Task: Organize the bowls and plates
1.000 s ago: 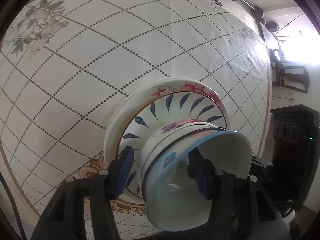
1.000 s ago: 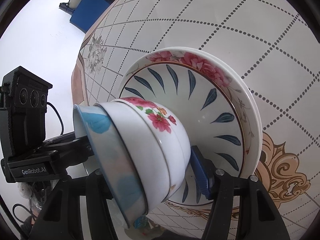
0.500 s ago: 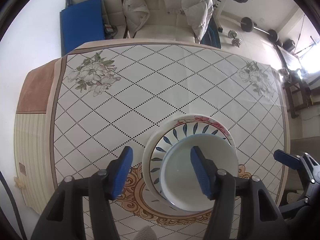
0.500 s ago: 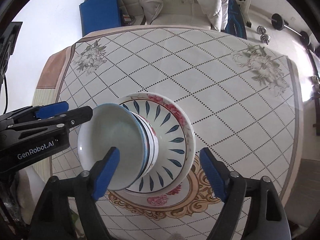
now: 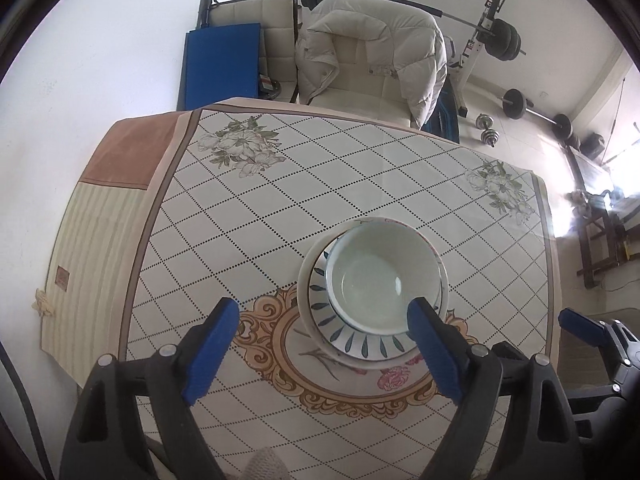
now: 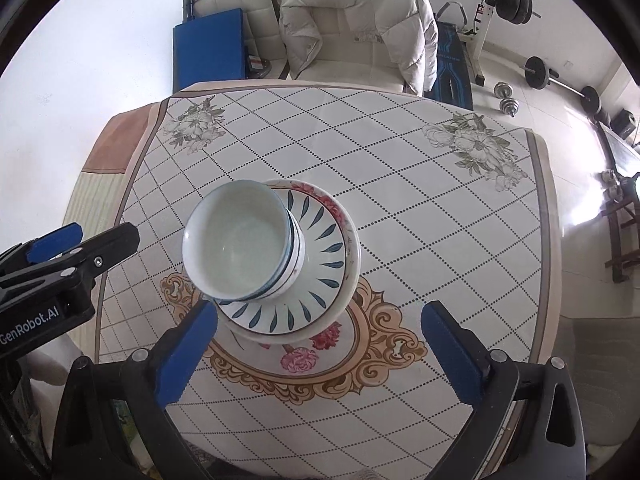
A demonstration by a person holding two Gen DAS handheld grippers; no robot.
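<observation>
We are holding our left gripper [image 5: 324,344] and right gripper [image 6: 320,354] above the desk [image 6: 400,184] covered in a diamond-patterned cloth, both with fingers spread wide and pinching nothing. The stack of white ceramic bowls [image 6: 240,240], perhaps three, is sitting on the blue-leaf and pink-flower plates [image 6: 324,256] near the desk's front.

Bright, even daylight from blown-out right side, glare across floor [image 6: 560,128], soft faint shadows, strong fisheye curvature, dark vignetted corners.

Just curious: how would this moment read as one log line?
left hand-held gripper: open | right hand-held gripper: open | bowls: stacked on plates | tablecloth
</observation>
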